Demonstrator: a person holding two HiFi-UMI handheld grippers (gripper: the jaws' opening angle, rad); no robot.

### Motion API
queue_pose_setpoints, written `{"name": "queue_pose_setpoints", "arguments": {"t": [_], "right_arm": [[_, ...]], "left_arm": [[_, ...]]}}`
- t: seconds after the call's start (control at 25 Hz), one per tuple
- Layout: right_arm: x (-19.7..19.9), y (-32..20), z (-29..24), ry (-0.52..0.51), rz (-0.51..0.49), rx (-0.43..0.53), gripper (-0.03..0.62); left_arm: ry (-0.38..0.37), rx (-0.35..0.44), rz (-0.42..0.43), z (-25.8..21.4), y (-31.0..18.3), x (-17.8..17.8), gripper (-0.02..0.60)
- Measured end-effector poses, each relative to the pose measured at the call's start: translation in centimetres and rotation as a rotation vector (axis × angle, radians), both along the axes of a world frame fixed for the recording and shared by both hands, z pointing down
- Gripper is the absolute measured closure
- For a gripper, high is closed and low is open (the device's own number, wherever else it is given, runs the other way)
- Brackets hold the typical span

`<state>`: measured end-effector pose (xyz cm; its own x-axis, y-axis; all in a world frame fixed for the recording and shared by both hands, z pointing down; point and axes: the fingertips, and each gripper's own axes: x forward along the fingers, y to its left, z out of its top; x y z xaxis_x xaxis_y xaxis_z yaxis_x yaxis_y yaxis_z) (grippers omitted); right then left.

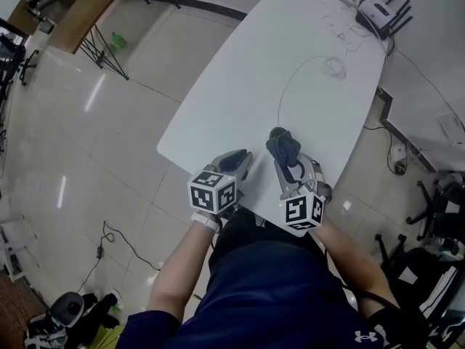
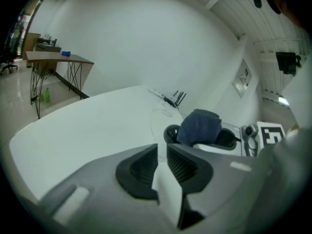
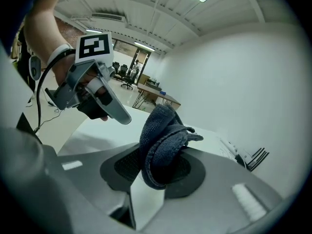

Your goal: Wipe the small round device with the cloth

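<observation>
- Right gripper is clamped on the bunched dark cloth, over the white tabletop
- Left gripper just beside it, jaws barely apart, nothing between them

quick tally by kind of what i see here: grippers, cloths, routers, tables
grippers: 2 (left gripper, right gripper)
dark cloth: 1, in the right gripper
router: 1, at the far end of the table
white table: 1
total: 5
</observation>
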<state>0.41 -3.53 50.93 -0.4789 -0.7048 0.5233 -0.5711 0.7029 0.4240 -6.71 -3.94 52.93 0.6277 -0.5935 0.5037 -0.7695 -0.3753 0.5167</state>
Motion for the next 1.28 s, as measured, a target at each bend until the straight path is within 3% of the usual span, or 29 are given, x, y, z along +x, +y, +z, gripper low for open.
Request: {"name": "queue_pose_setpoints", "arguments": {"t": [0.6, 1.0, 1.28], "right_arm": [[-1.6, 2.3, 5.5, -0.004, -0.031, -0.138, 0.479], [-1.9, 2.6, 8.8, 0.098, -0.094, -0.211, 0.479], [-1.7, 3.2, 10.4, 0.134, -0.131, -0.338, 0.479]], "left_arm": [[0.003, -0.040, 0.019, 1.1, 0.9, 0.0, 0.525], [0.010, -0.052, 0.017, 1.6, 1.5, 0.2, 0.525], [0.022, -0.041, 0.005, 1.3, 1.6, 0.4, 0.525]]}}
